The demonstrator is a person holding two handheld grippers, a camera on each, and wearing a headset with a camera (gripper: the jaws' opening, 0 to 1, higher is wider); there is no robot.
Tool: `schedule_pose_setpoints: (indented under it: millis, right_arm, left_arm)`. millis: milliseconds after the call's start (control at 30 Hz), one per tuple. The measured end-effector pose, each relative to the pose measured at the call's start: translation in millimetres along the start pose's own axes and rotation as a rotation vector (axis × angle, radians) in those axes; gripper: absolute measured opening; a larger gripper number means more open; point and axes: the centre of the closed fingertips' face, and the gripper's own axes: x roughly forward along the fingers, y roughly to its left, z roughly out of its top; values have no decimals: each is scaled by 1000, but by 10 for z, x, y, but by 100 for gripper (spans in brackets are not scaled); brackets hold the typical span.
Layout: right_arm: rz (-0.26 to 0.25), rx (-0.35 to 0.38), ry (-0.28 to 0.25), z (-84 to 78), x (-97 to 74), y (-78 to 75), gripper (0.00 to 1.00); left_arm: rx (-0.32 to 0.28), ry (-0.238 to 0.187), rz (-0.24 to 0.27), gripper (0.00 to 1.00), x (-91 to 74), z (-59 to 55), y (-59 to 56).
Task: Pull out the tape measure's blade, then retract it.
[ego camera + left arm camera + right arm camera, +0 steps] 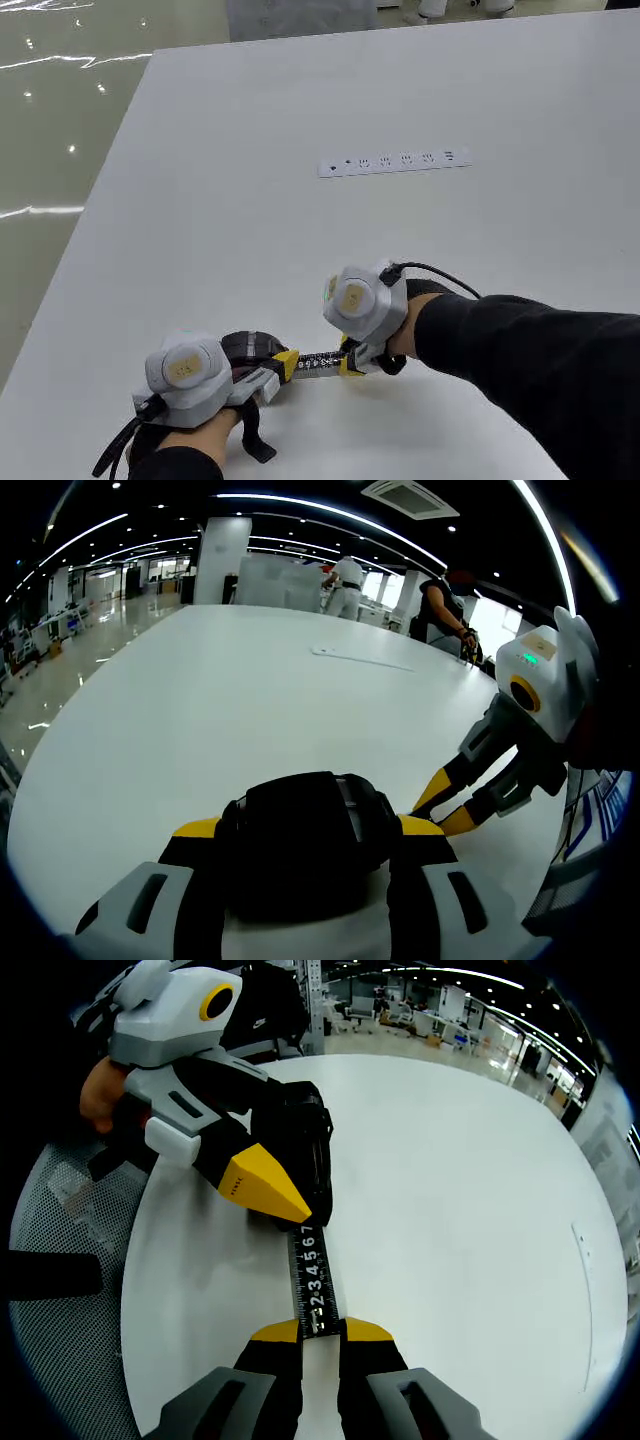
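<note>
A black tape measure rests on the white table near its front edge. My left gripper is shut on its case, with the yellow-tipped jaws on either side. A short length of blade with printed numbers runs out from the case. My right gripper is shut on the blade's end. In the head view the blade spans the small gap between the two grippers, with my right gripper at its right end. The right gripper also appears in the left gripper view.
A white power strip lies flat in the middle of the table. A black strap trails from the tape measure toward the front edge. A mesh chair stands beside the table. Two people stand beyond the far edge.
</note>
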Motion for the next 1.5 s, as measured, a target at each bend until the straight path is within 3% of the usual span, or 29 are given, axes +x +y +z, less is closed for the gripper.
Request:
schedule_pose_setpoints:
  millis: [667, 1500]
  right_arm:
    - [12, 17, -89, 97, 39, 23, 8]
    - [7, 15, -85, 179, 90, 27, 8]
  left_arm:
    - [-7, 0, -5, 60, -1, 2, 3]
    - [-11, -3, -8, 60, -1, -1, 7]
